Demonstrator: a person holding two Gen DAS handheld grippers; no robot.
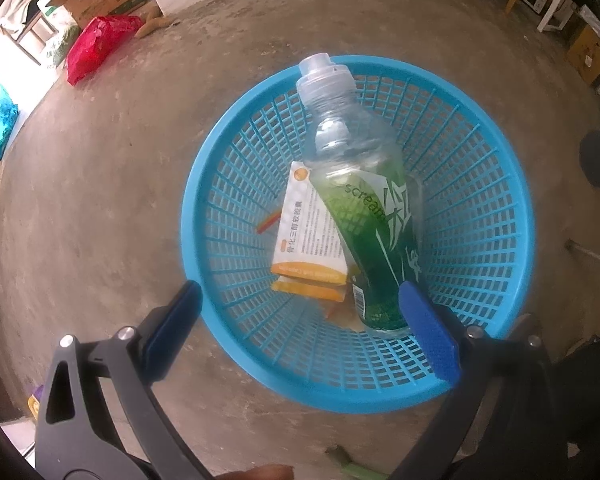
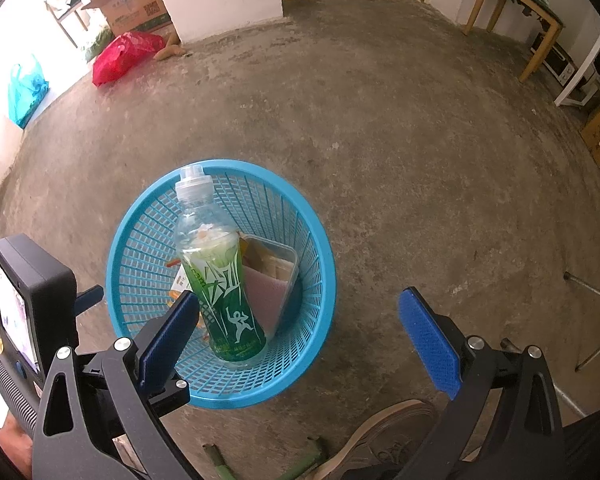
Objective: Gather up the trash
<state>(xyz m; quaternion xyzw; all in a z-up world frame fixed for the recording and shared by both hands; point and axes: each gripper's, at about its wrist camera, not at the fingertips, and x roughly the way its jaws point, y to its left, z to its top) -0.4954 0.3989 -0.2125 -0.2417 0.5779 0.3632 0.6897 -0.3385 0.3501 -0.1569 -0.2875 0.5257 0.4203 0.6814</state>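
Note:
A blue plastic basket (image 1: 496,264) stands on the concrete floor; it also shows in the right wrist view (image 2: 140,248). In it leans a clear bottle with a green label (image 1: 364,200), also seen from the right (image 2: 216,276). Beside it lies an orange and white carton (image 1: 308,240) and a clear plastic tray (image 2: 278,268). My left gripper (image 1: 300,320) is open and empty just above the basket's near rim. My right gripper (image 2: 300,328) is open and empty, to the right of the basket and above it.
A red plastic bag (image 2: 124,54), a blue bag (image 2: 26,88) and cardboard boxes (image 2: 130,4) lie at the far left by a white pillar. A wooden table (image 2: 516,4) stands far right. A shoe (image 2: 380,436) and green sticks (image 2: 300,464) are near the bottom edge.

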